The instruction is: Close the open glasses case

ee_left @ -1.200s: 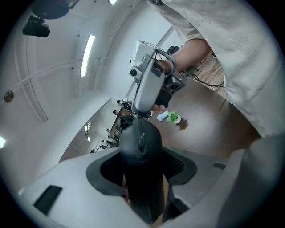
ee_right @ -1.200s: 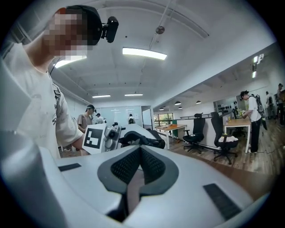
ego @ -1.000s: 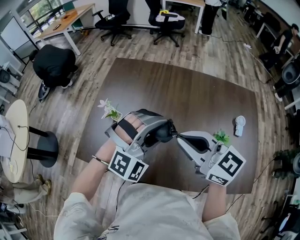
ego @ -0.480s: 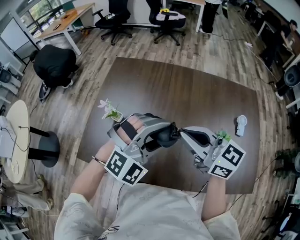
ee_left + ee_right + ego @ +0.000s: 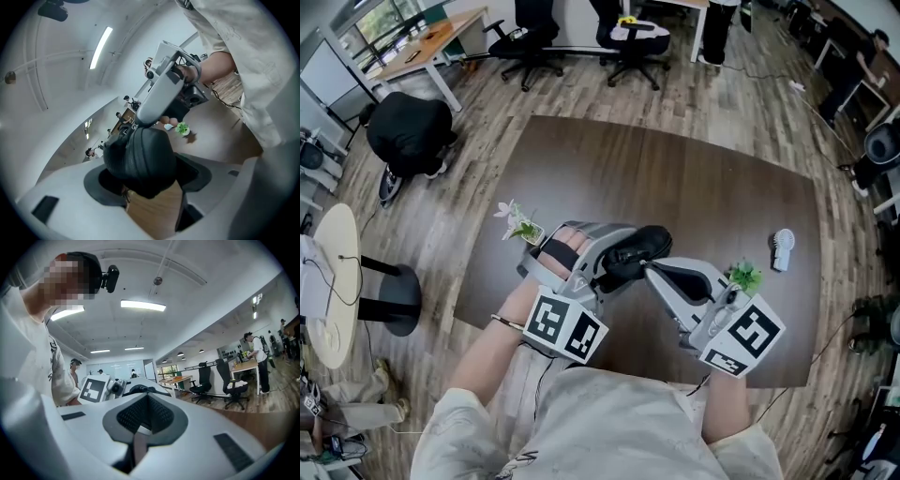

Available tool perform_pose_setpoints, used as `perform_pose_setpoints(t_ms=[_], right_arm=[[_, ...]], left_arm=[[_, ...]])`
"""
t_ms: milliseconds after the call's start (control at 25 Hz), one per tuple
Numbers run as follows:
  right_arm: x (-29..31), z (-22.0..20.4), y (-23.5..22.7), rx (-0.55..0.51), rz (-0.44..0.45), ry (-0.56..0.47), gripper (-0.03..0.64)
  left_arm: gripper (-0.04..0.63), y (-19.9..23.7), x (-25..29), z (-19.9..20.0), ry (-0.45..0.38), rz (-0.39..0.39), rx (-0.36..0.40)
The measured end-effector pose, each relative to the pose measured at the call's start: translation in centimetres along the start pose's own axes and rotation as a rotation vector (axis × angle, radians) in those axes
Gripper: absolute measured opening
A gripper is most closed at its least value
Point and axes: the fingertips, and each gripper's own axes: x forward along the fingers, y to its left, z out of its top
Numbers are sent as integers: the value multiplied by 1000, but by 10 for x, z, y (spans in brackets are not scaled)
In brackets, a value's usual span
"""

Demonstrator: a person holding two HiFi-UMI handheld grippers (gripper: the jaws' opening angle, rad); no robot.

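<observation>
Since a second ago the case point(image 5: 639, 246) has swung up and away from me, and the right gripper point(image 5: 649, 270) has slid in nearer my side.

Left gripper point(image 5: 619, 265): jaws have just been opening wider. The case sits between them, filling the gap, and is carried clear of the table point(image 5: 675, 178). The pads look to be on its flanks.

Right gripper: jaws pressed together, nothing between them. In the left gripper view its tip meets the near end of the case, seemingly touching.

The case is black, rounded and textured. It is held over the near middle of the table, with both tools converging on it. I cannot tell whether its lid is fully down.

Around:
- A small plant point(image 5: 520, 225) sits just left of the left gripper.
- A second plant point(image 5: 743, 277) is beside the right gripper's body.
- A small white object point(image 5: 780, 250) lies near the table's right edge, well apart from the case.
- Office chairs point(image 5: 633, 42) stand beyond the far edge.

Nothing lies between the two tools except the case.
</observation>
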Motion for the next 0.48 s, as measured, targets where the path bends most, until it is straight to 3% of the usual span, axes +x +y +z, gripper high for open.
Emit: perform_pose_setpoints(t_ms=[480], right_arm=[[0,1,9,-76,39,42,0]], left_arm=[[235,-1,-3,13,-101,32,-23]])
